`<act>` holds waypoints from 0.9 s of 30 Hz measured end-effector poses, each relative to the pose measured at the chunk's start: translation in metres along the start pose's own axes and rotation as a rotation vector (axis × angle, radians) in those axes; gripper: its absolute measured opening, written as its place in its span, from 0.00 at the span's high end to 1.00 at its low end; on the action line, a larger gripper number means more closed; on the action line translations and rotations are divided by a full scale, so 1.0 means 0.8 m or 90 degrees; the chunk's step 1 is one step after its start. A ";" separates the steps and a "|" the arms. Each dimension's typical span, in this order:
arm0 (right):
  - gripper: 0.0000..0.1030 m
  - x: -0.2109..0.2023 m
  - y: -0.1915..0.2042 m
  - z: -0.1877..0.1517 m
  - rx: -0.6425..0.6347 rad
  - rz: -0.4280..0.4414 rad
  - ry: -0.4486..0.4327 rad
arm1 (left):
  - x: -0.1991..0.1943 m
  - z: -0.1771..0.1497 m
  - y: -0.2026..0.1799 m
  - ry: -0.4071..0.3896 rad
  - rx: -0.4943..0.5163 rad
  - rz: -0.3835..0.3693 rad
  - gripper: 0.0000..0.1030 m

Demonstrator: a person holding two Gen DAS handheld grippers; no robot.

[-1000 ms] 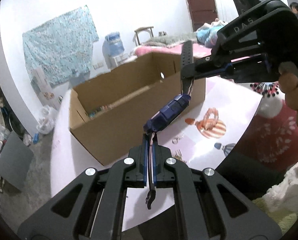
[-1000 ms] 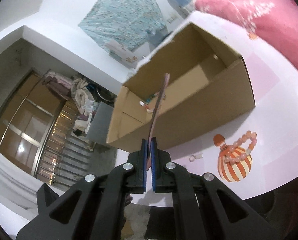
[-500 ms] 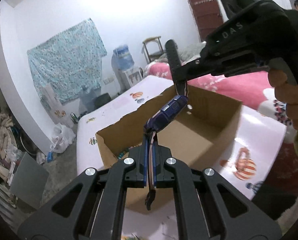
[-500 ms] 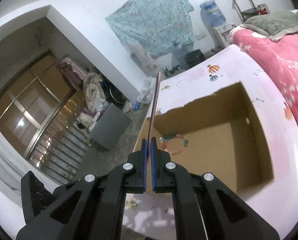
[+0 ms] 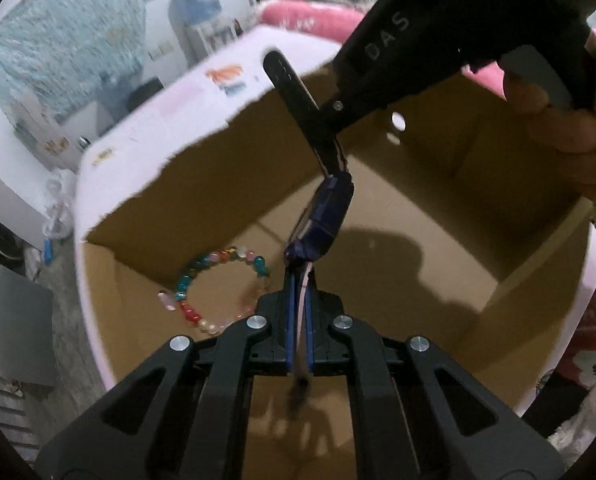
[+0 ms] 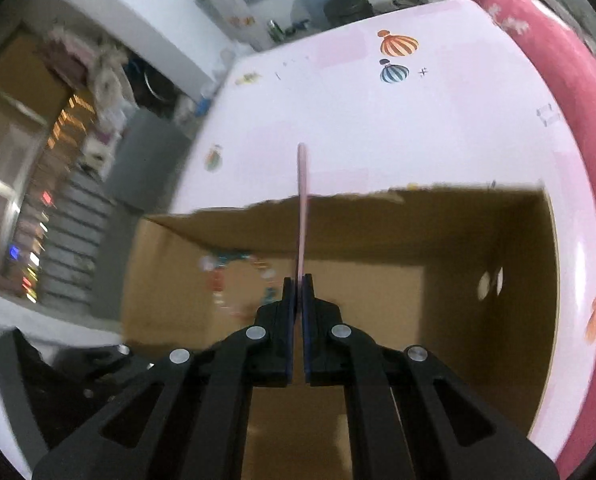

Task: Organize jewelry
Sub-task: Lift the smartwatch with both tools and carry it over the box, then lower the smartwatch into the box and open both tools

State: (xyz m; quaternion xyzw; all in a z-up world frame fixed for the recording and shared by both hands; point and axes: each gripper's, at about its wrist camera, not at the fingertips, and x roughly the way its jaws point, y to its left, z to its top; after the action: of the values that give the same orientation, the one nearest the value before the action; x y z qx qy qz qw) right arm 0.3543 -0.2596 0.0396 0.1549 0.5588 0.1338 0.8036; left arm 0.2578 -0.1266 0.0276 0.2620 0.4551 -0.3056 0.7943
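Both wrist views close above, facing down, sharing cardboard box (image 5: 478, 184) interior, bead bracelet (image 5: 217, 284)

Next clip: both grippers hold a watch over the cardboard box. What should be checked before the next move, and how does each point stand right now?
1. Right gripper shut on one strap end of the watch: ok.
2. Left gripper on the other strap end: ok, the strap sits between its pads, though the jaws are opening slightly.
3. Watch over the open cardboard box, inside its rim: ok.
4. Bare box floor under the watch, with the beaded bracelet lying off to one side: ok.
5. Watch not touching the box walls: ok.
6. Height of the watch above the box floor: cannot tell.
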 end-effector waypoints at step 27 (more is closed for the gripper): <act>0.79 0.023 -0.021 -0.022 -0.024 -0.010 0.169 | -0.089 -0.057 0.045 -0.086 -0.141 -0.066 0.68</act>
State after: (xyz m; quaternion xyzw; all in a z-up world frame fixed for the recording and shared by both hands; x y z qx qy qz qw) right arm 0.3445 -0.2662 0.0110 0.1166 0.6591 0.1572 0.7262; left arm 0.2297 -0.0529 0.0745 0.1276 0.4448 -0.3110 0.8301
